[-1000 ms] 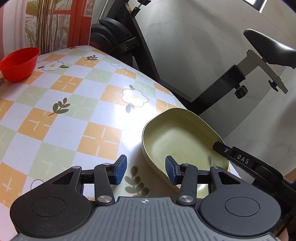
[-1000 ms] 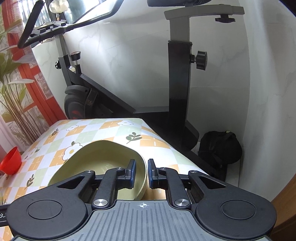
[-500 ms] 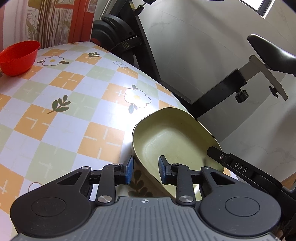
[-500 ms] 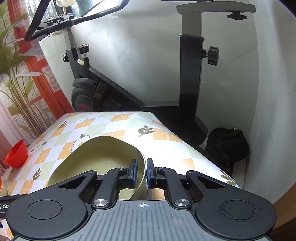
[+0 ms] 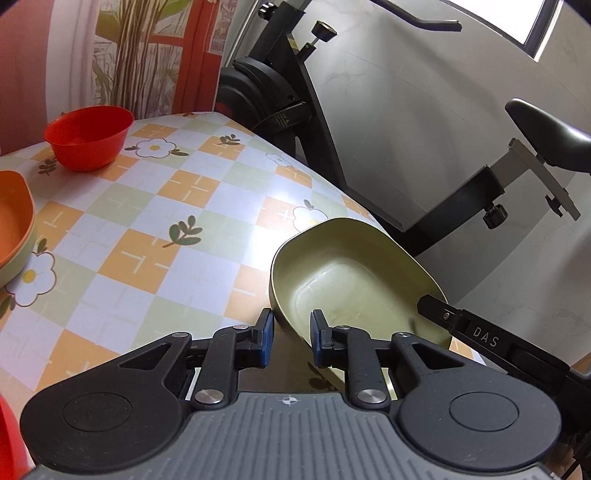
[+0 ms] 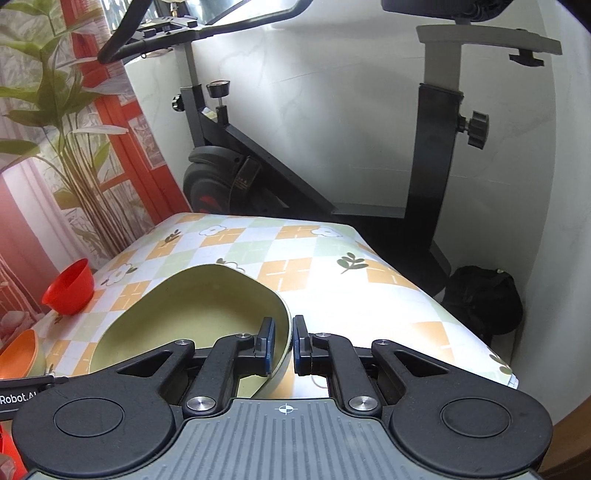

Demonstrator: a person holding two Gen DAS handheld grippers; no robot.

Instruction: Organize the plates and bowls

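I hold both grippers low over the near table [image 5: 155, 258] edge. Right gripper [image 6: 281, 345] is clamped on the green dish [image 6: 192, 317] rim; left gripper [image 5: 289, 338] is narrowly open, straddling the opposite rim.

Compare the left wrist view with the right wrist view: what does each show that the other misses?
Left wrist only: the left tongs straddling the green dish's near rim, not fully closed, and the bike saddle.

Right wrist only: the right tongs shut on the green dish's rim, the handlebars and a black bag on the floor.

Both: the green dish, red bowl, orange dish and checked tablecloth.
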